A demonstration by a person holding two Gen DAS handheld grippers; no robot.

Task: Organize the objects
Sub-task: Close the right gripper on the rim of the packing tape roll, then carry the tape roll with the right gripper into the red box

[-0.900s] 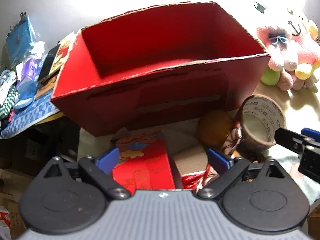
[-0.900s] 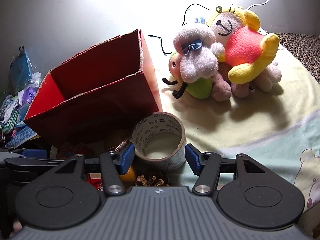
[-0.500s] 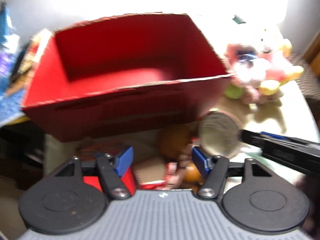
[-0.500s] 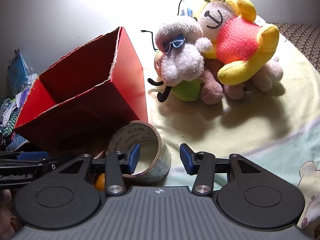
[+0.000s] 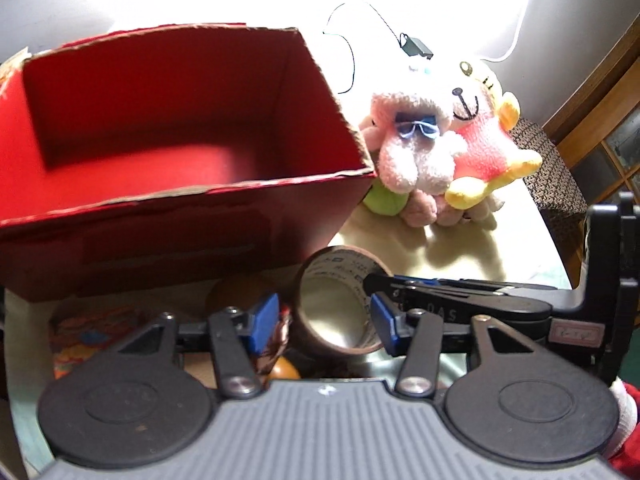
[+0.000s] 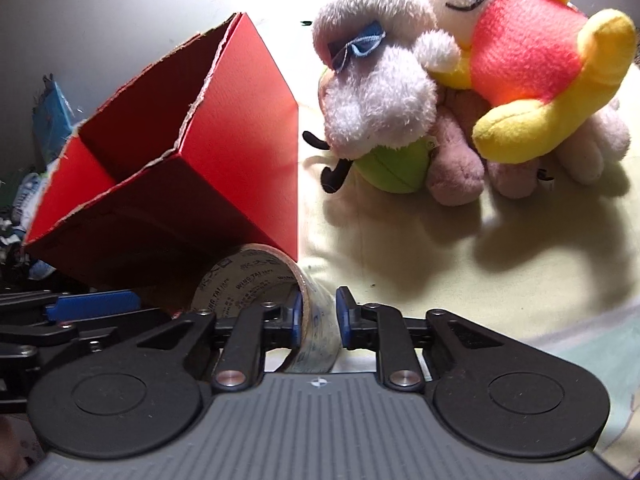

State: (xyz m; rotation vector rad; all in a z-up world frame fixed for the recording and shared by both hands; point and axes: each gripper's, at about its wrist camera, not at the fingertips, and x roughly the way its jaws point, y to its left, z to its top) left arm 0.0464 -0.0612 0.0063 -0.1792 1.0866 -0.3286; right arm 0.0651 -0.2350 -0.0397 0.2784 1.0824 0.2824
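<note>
A: Where is the roll of brown packing tape with printed lettering (image 6: 276,280)?

B: It lies on its side on the pale yellow bedsheet (image 6: 400,240), just in front of the near right corner of the open red cardboard box (image 6: 240,128), its hollow turned toward the cameras. In the left wrist view the roll (image 5: 340,304) sits between the blue pads.

A: And the right gripper (image 6: 316,316)?

B: Its blue pads straddle the roll's wall, one inside the core, one outside, drawn close on the tape. Whether both press firmly I cannot tell; they look clamped on it.

A: The left gripper (image 5: 324,320)?

B: Its pads stand apart, holding nothing, low over the clutter near the box: a round orange fruit (image 5: 284,368) and a flat red printed packet (image 5: 92,328) to the left.

A: What else is around?

B: A heap of plush toys at the far right: a pinkish-white fluffy dog with blue sunglasses (image 6: 376,92) leaning on a yellow and coral plush bear (image 6: 528,52). The box looks empty inside.
</note>
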